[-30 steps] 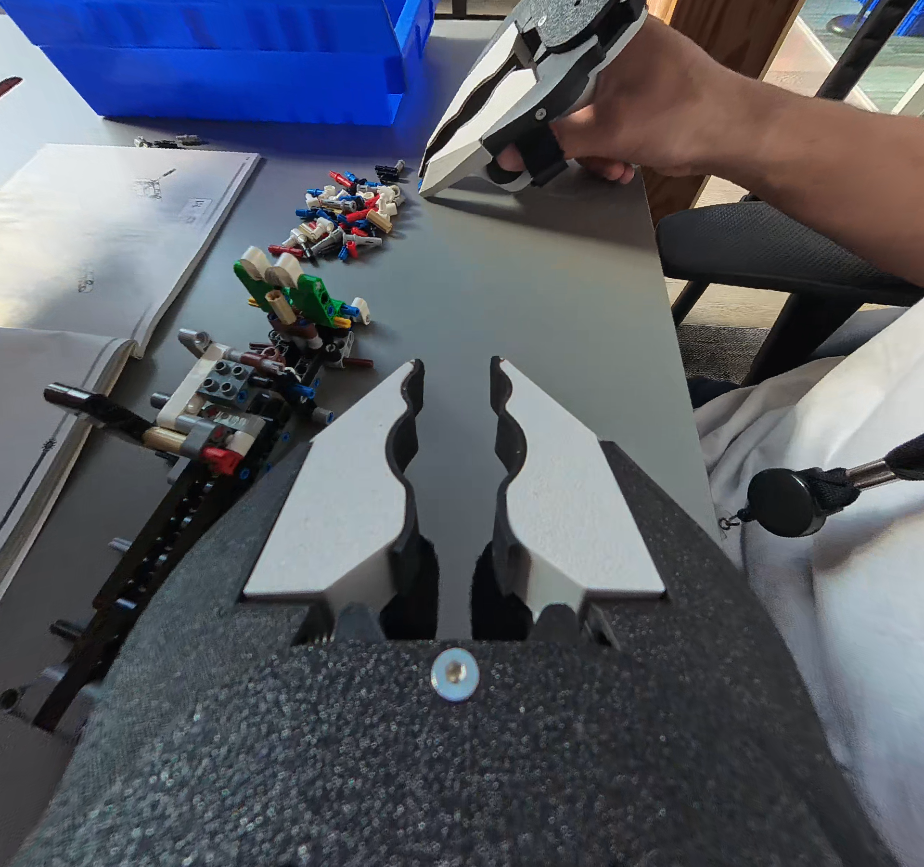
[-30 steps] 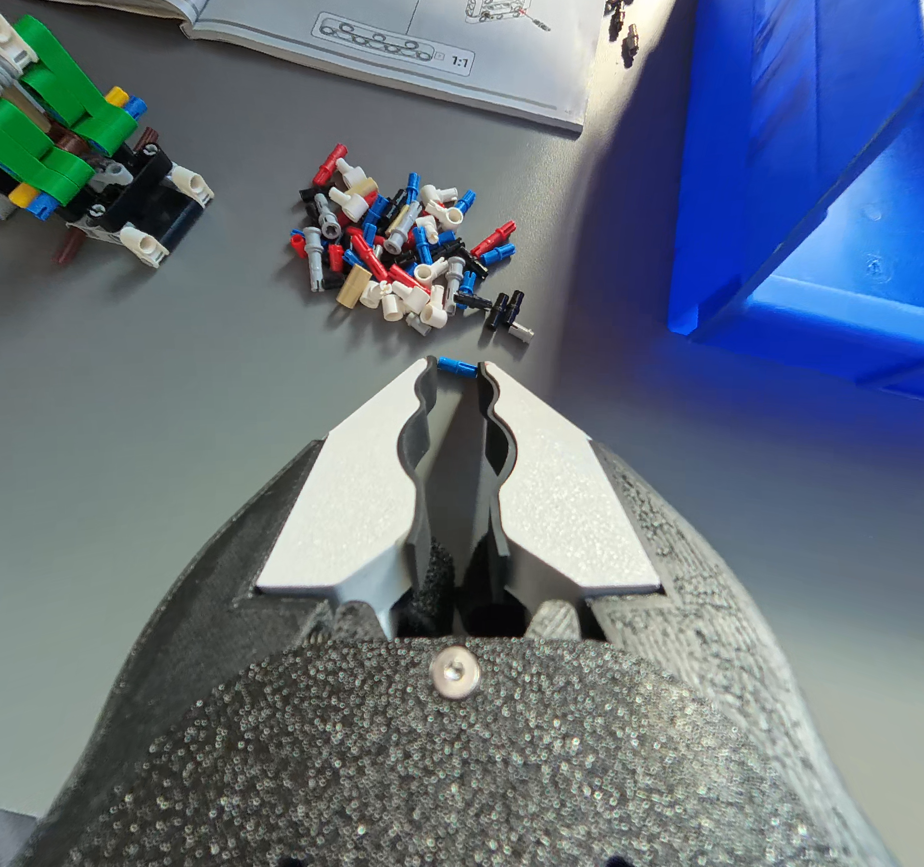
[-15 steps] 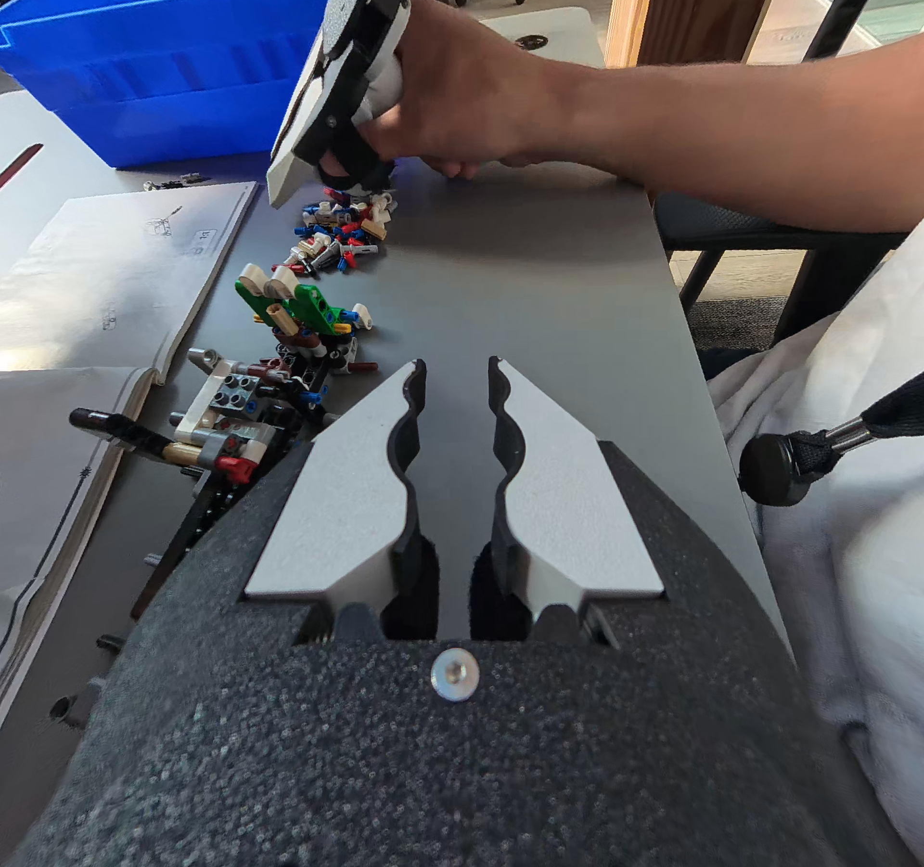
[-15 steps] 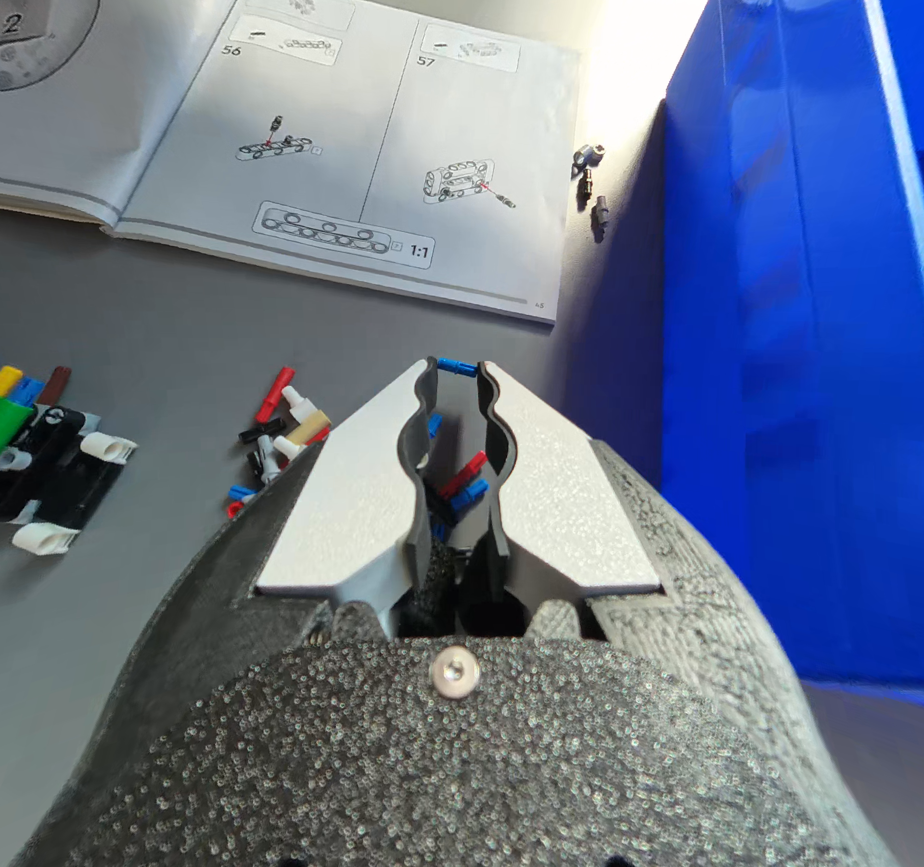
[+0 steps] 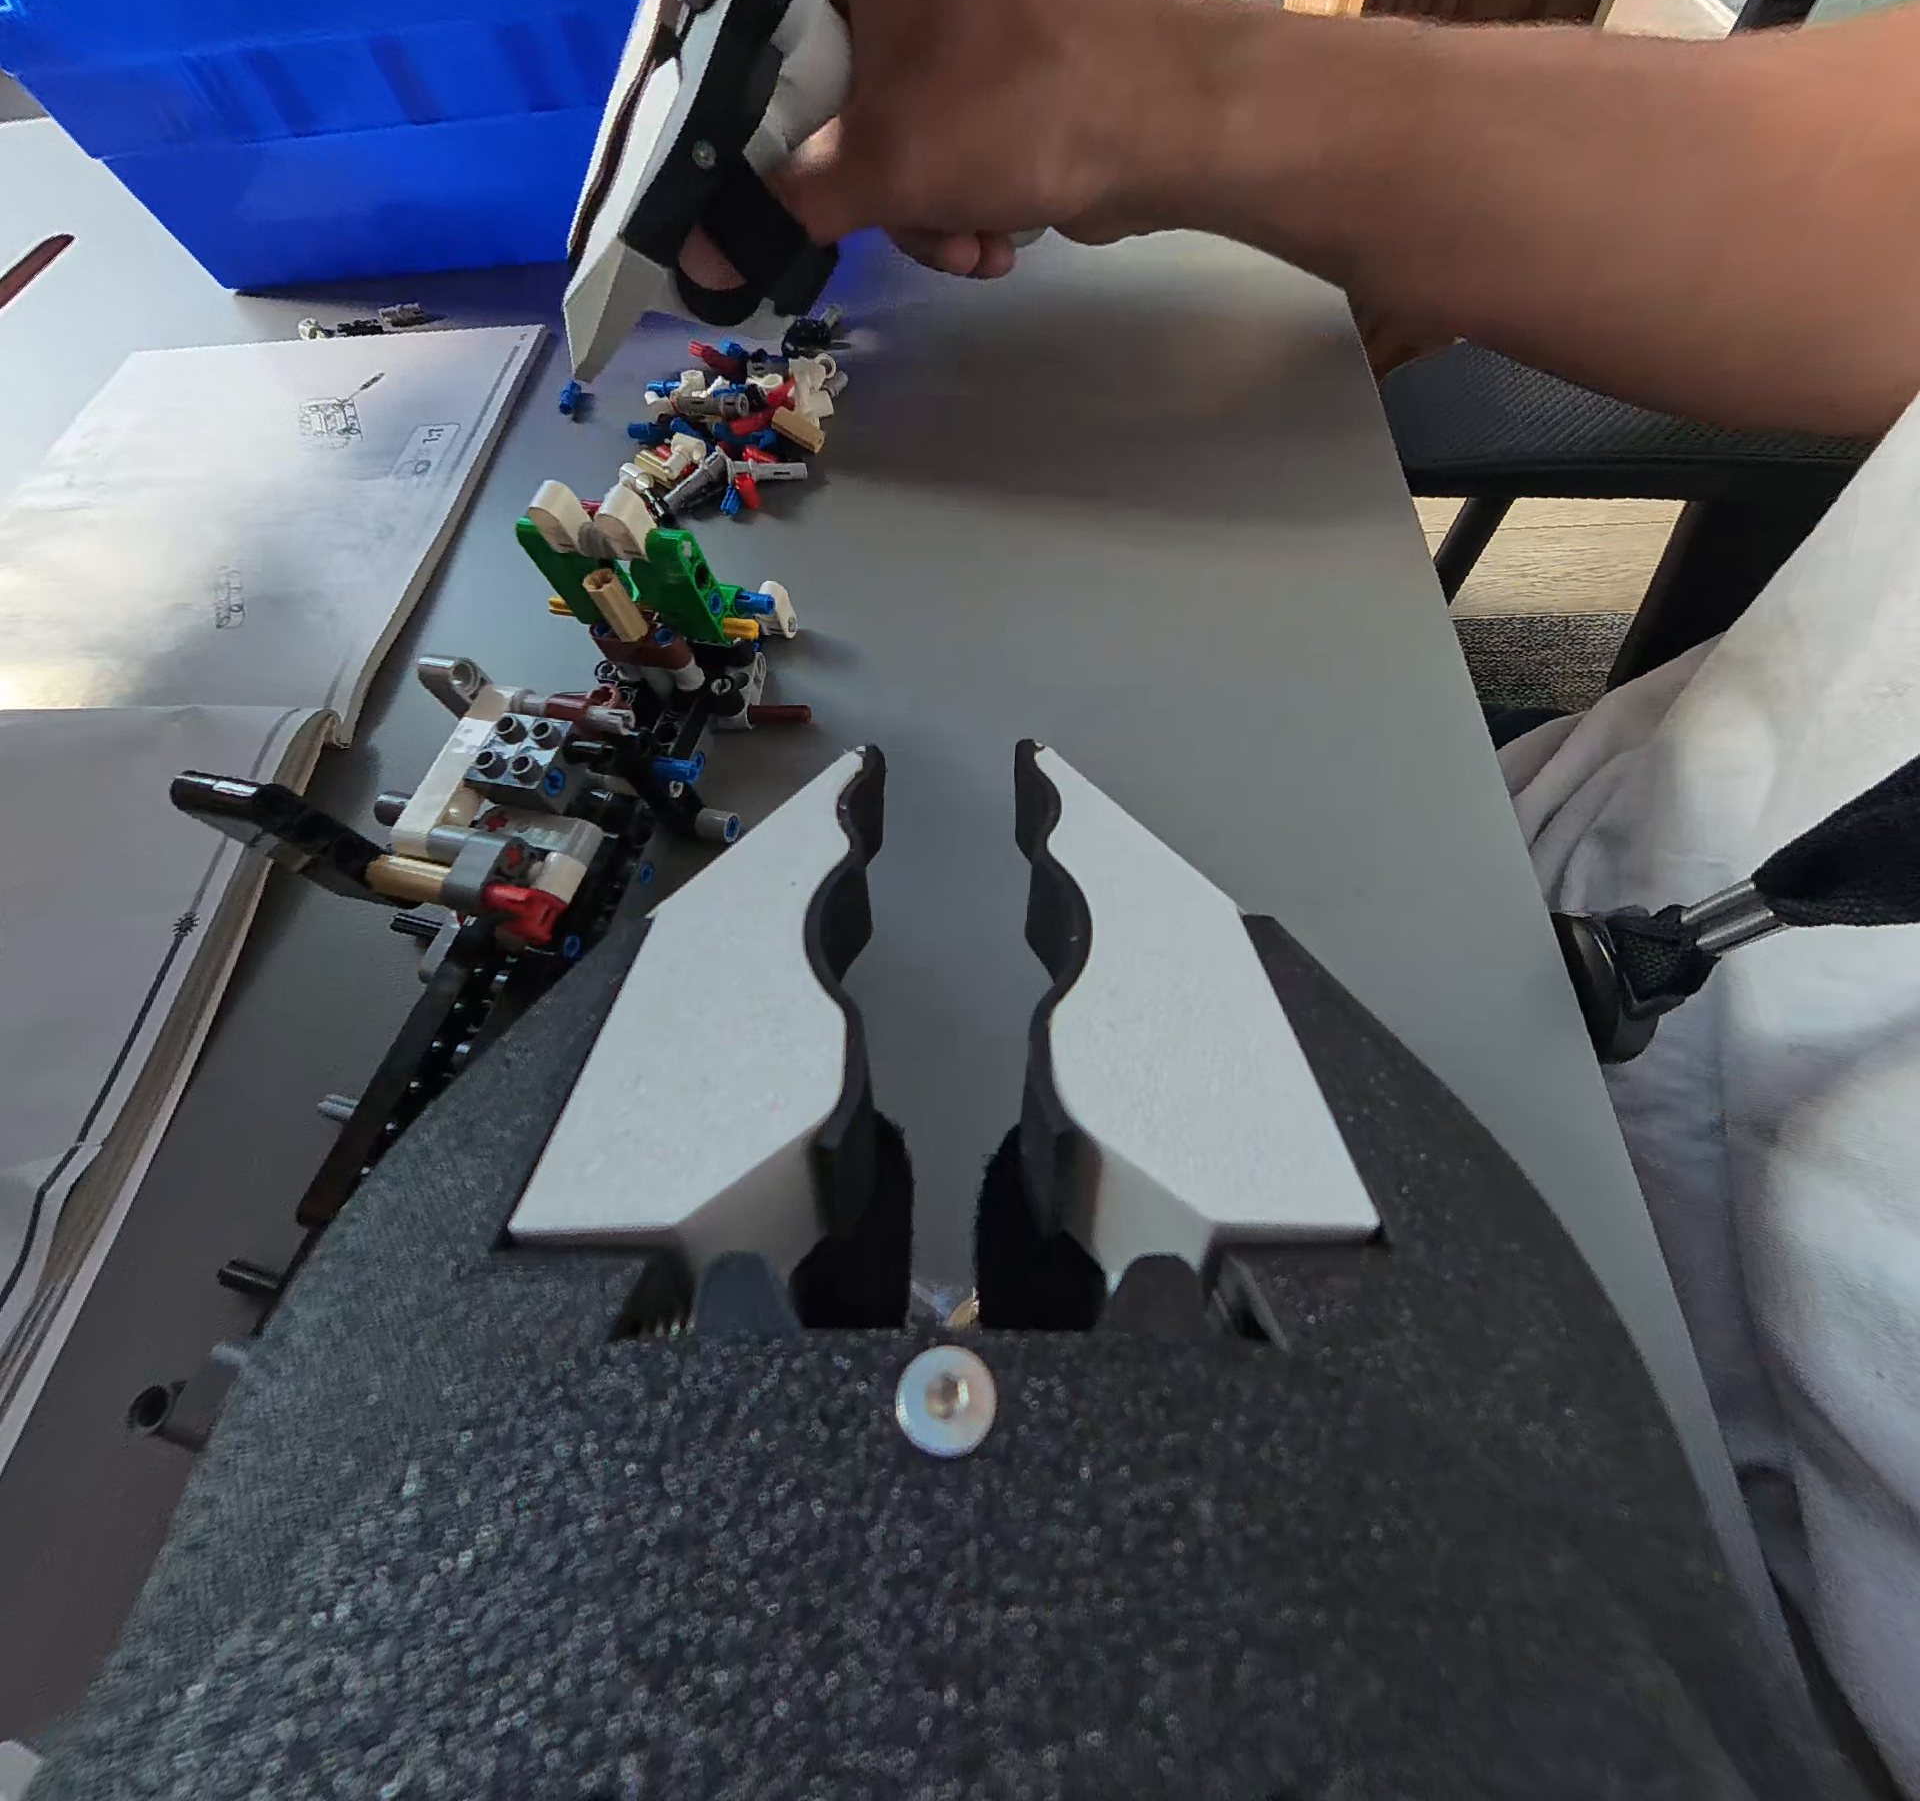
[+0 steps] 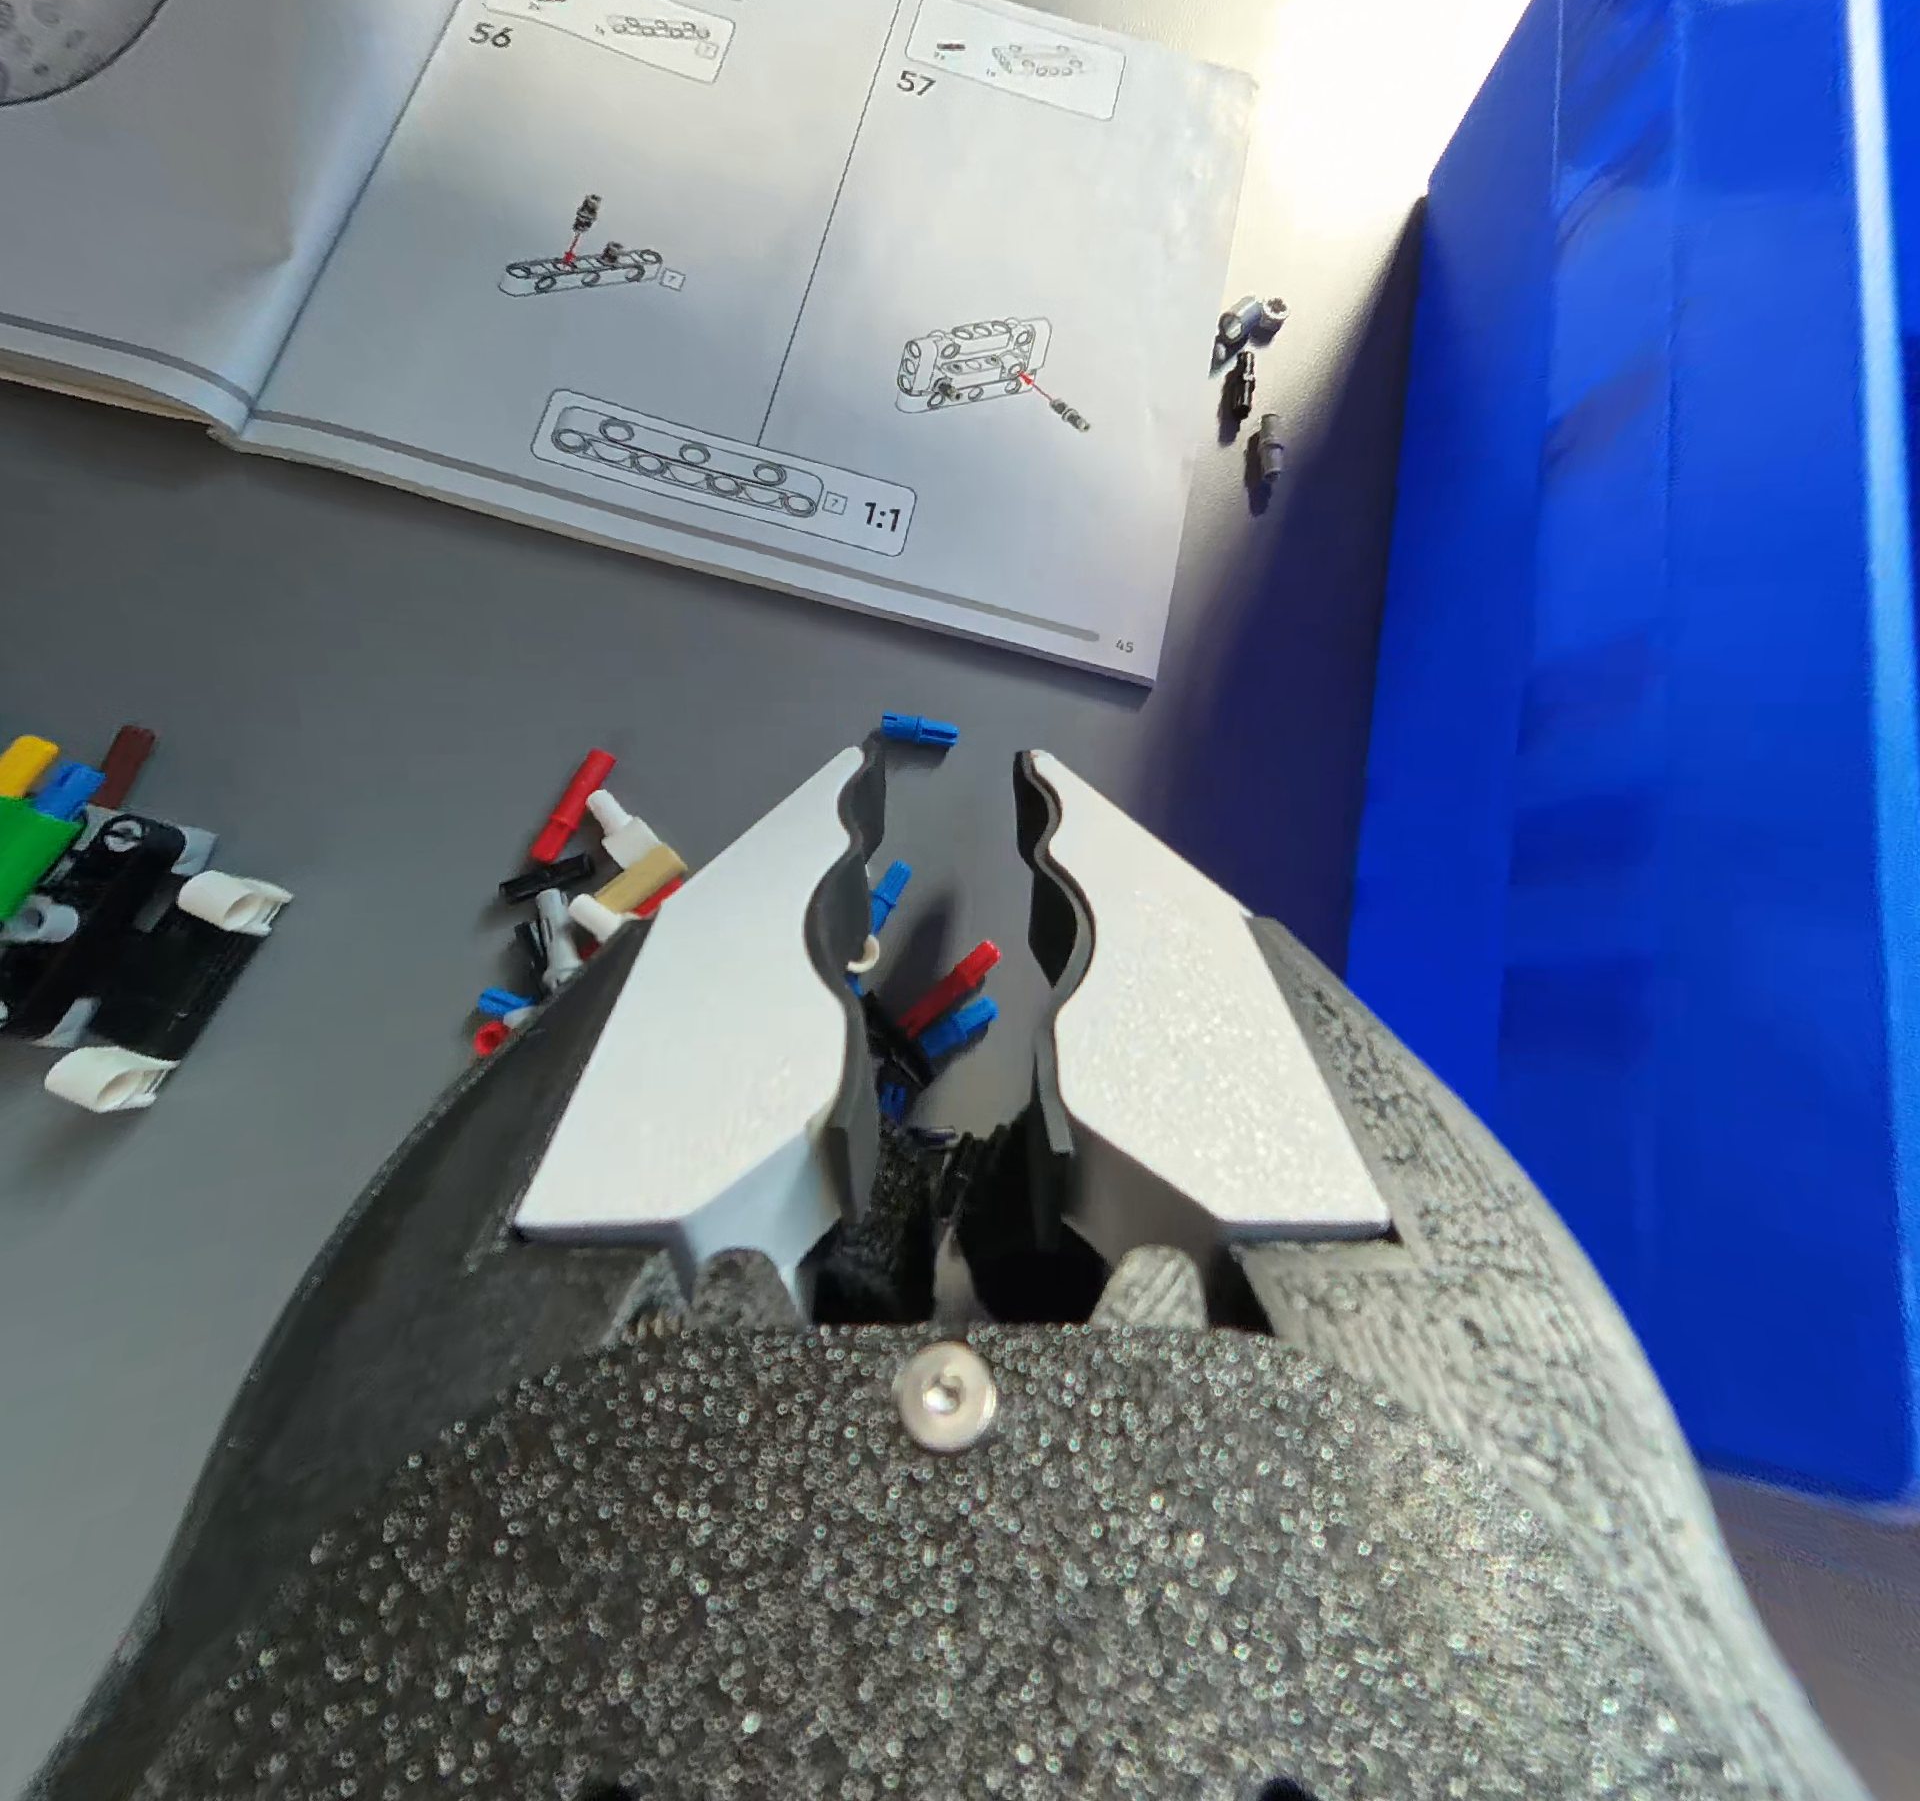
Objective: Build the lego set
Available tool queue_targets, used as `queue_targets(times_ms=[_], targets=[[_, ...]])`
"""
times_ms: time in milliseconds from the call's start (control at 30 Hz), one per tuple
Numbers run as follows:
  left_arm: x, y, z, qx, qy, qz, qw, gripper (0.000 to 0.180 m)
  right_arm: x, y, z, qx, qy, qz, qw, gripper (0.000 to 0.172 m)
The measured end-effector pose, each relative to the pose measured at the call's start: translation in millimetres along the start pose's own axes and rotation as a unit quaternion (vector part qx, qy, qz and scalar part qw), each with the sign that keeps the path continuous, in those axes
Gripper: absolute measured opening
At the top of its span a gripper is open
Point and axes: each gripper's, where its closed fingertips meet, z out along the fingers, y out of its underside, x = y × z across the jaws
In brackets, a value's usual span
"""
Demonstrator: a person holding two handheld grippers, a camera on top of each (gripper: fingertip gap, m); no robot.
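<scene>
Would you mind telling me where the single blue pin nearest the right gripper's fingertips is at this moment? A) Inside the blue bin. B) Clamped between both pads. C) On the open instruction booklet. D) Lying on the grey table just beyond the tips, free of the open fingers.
D: in the right wrist view the blue pin lies on the grey table just past the right gripper, whose fingers stand apart without pinching it.

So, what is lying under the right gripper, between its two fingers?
Under the open right gripper, loose pins lie on the grey table: red, blue, black. The gripper body covers the rest of the pile.
</scene>
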Motion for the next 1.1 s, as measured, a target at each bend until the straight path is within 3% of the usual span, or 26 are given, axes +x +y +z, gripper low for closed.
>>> queue_targets(times_ms=[233,367,633,900,1100], targets=[[1,2,1,-0.006,0.001,0.006,1.000,0.023,-11,20,-34,0.023,-0.044,0.031,0.998,0.022],[2,3,1,-0.009,0.000,0.013,1.000,0.023,-14,31,-31,0.009,-0.072,0.048,0.996,0.022],[-1,1,1,-0.003,0.012,-0.014,1.000,0.023,-10,19,-15,-0.017,-0.091,0.083,0.992,0.015],[-4,-2,-2,0.009,0.021,-0.039,0.999,0.023,-9,26,-8,-0.058,-0.045,0.034,0.997,0.004],[-4,-2,-3,0.010,0.023,-0.041,0.999,0.022,12,19,-13,-0.034,0.017,0.020,0.999,0.004]])
